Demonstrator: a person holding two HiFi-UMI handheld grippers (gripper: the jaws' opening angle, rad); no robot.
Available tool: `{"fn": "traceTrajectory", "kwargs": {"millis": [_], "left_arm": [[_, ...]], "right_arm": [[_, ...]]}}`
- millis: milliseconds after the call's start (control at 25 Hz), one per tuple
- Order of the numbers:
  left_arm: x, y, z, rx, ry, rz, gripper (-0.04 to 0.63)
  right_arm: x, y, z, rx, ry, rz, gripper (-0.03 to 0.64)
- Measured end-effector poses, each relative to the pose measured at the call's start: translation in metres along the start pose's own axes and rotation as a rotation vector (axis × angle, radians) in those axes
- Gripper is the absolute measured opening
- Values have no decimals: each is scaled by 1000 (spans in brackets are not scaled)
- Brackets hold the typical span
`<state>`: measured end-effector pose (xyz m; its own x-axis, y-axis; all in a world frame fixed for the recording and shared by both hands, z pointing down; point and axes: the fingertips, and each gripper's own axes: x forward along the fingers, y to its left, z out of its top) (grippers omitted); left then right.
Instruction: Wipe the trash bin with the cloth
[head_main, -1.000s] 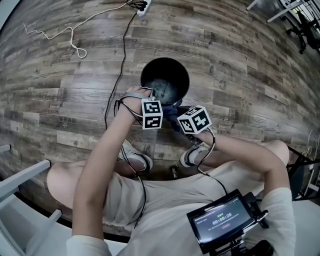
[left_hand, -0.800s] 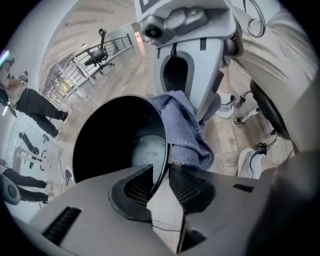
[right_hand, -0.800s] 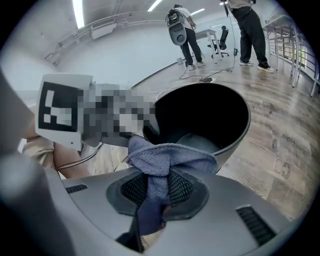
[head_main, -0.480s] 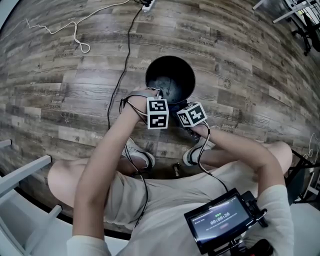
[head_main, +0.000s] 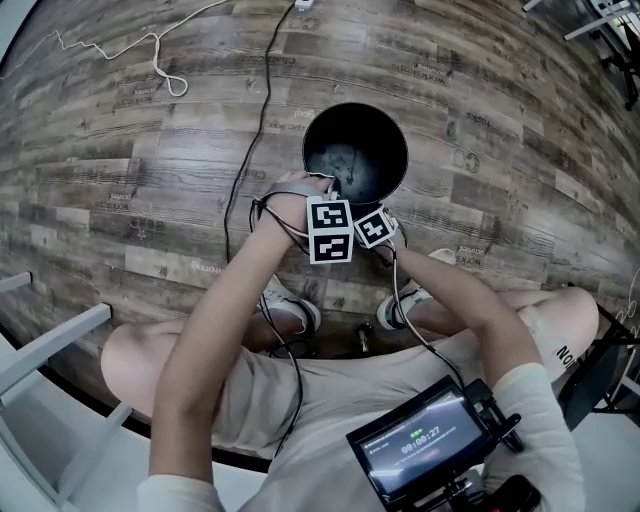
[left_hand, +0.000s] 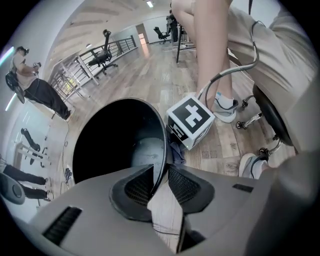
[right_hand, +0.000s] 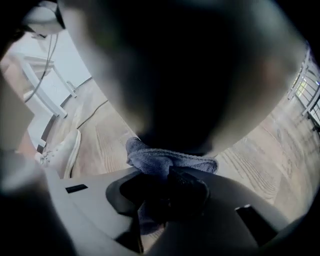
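Observation:
A round black trash bin (head_main: 355, 155) stands open on the wood floor. My left gripper (left_hand: 159, 175) straddles its near rim (left_hand: 162, 145), one jaw inside and one outside. Its jaws have just been closing and now pinch the rim. Its marker cube (head_main: 330, 230) hides the jaws in the head view. My right gripper (right_hand: 162, 187) is shut on a blue-grey cloth (right_hand: 165, 159) and sits low against the bin's dark outer wall (right_hand: 200, 75), just right of the left gripper. The right gripper's cube (left_hand: 190, 122) and a bit of cloth (left_hand: 177, 150) show in the left gripper view.
A black cable (head_main: 250, 120) and a white cord (head_main: 150, 55) run over the floor left of the bin. The person's shoes (head_main: 295, 310) (head_main: 405, 305) rest just behind it. A white frame (head_main: 50, 350) stands at lower left. Another person (left_hand: 30, 85) stands far off.
My right gripper has come down with the cloth, from above the bin's near side to low against its wall. The left hand has stayed at the rim.

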<state>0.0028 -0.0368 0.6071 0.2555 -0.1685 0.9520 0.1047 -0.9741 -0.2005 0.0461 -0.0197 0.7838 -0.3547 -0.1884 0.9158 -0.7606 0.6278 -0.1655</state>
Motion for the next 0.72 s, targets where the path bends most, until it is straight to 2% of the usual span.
{"fn": "traceTrajectory", "kwargs": {"millis": [160, 320, 520, 640, 720], "left_arm": [[1, 1, 2, -19, 0, 12, 103], [1, 1, 1, -37, 1, 5, 103], [-5, 0, 3, -107, -44, -46, 105], [-12, 6, 4, -72, -55, -41, 135], [-16, 7, 3, 4, -60, -34, 161]], "right_arm": [[16, -6, -13, 65, 46, -8, 75], [18, 10, -15, 148, 53, 64, 77], [-14, 10, -15, 102, 93, 44, 77], [-42, 31, -18, 107, 104, 120, 77], [-62, 45, -22, 96, 120, 165, 75]]}}
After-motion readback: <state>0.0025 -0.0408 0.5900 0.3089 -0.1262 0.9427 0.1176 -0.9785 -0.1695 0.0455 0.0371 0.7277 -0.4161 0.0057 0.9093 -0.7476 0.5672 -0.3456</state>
